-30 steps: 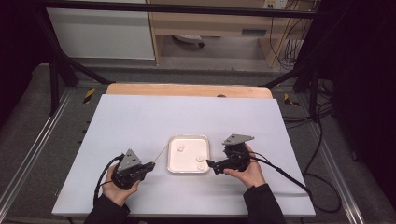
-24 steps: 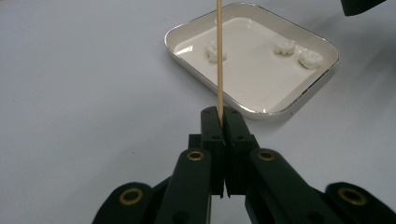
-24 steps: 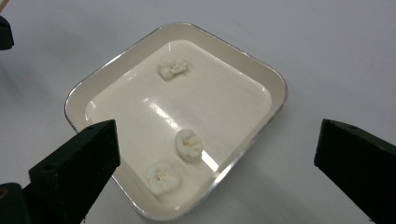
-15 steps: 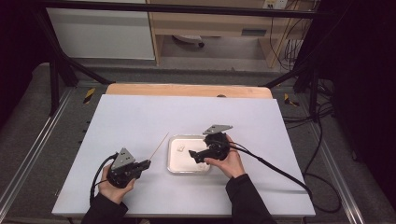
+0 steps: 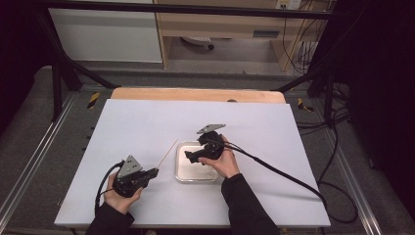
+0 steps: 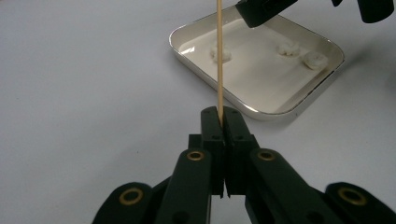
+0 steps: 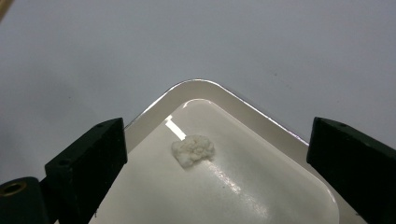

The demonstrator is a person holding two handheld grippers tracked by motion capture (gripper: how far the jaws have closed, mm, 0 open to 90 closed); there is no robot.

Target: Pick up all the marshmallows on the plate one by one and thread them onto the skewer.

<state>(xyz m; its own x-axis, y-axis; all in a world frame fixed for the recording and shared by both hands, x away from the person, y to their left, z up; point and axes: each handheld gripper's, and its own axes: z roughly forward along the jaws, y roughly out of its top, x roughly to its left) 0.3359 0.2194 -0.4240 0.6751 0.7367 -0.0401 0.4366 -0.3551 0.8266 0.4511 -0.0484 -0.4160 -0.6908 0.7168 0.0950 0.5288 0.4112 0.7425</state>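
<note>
Fingers of the left gripper [image 6: 223, 122] pinch a wooden skewer [image 6: 218, 56]; the right gripper [image 7: 215, 154] gapes over a tray [image 7: 261, 116].

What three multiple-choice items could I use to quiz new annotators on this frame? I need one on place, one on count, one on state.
1. Where is the right gripper?
A. over the tray
B. at the table's far edge
C. beside the left gripper

2. How many white lumps lie in the tray?
A. one
B. three
C. six

3. How is the left gripper?
A. open and empty
B. shut on the wooden skewer
C. shut on a lump

Answers:
1 A, the high view shows it above the tray.
2 B, the left gripper view shows three.
3 B, its jaws clamp the wooden skewer.
</note>
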